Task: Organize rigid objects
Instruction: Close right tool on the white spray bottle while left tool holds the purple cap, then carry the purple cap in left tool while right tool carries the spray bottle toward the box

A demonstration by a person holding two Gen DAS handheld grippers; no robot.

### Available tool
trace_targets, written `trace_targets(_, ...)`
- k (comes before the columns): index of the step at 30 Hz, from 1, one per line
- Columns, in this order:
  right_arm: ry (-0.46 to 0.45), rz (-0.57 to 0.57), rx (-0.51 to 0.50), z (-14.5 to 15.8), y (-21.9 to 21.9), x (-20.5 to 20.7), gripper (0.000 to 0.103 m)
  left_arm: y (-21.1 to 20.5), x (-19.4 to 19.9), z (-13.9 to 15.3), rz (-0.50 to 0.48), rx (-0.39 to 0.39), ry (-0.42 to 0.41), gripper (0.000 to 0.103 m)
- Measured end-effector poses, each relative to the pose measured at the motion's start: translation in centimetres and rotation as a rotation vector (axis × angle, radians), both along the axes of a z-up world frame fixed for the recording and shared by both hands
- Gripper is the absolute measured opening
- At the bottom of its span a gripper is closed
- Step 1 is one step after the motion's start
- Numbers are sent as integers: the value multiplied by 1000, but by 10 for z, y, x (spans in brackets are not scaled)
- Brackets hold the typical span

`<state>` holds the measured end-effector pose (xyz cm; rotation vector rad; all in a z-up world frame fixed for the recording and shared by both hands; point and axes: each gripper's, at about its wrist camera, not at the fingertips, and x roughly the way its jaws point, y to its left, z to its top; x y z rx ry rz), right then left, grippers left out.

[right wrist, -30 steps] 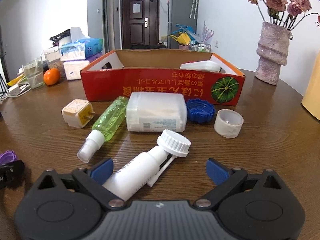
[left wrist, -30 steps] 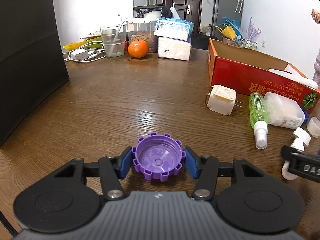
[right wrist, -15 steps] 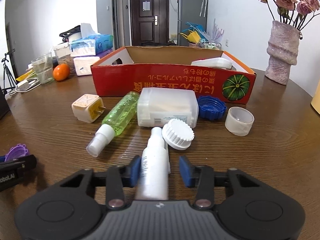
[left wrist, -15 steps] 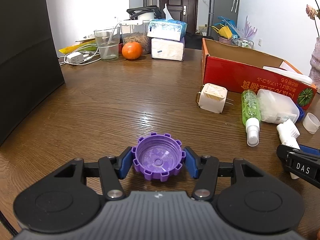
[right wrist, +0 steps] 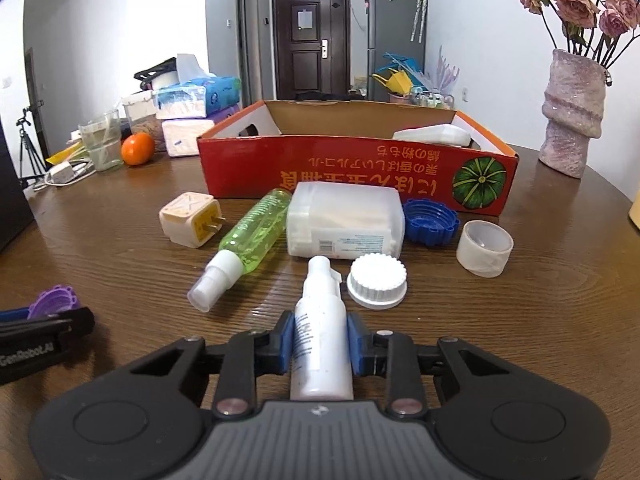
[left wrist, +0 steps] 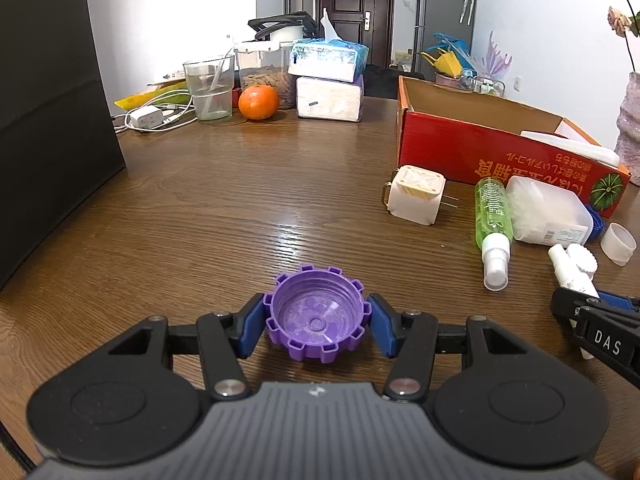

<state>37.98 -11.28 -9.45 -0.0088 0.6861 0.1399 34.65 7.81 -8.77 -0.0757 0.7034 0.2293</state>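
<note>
My left gripper (left wrist: pixel 317 326) is shut on a purple notched cap (left wrist: pixel 316 316), held open side up just above the wooden table. My right gripper (right wrist: pixel 320 344) is shut on a white tube bottle (right wrist: pixel 320 336) whose white ridged cap (right wrist: pixel 377 280) hangs beside its nozzle. The bottle also shows in the left wrist view (left wrist: pixel 572 272). A red cardboard box (right wrist: pixel 356 176) stands behind, with a white object (right wrist: pixel 432 135) inside. In front of it lie a green spray bottle (right wrist: pixel 252 236), a white plug adapter (right wrist: pixel 190 219), a clear plastic case (right wrist: pixel 344 220), a blue cap (right wrist: pixel 430 220) and a white ring cup (right wrist: pixel 484 248).
At the table's far left stand tissue packs (left wrist: pixel 330 80), an orange (left wrist: pixel 258 102), a glass (left wrist: pixel 209 87), a charger with cables (left wrist: pixel 148 118) and a dark panel (left wrist: pixel 48 120). A pink vase with flowers (right wrist: pixel 570 128) stands at the right, behind the box.
My right gripper has closed on the white tube bottle and turned it to point forward. My left gripper keeps the purple cap and its view has shifted slightly toward the box.
</note>
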Motion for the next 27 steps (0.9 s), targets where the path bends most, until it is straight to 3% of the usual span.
trace_targets(27,-96,27,38,25,-19,-10,27,-46,4,21,-61,16,-40,56)
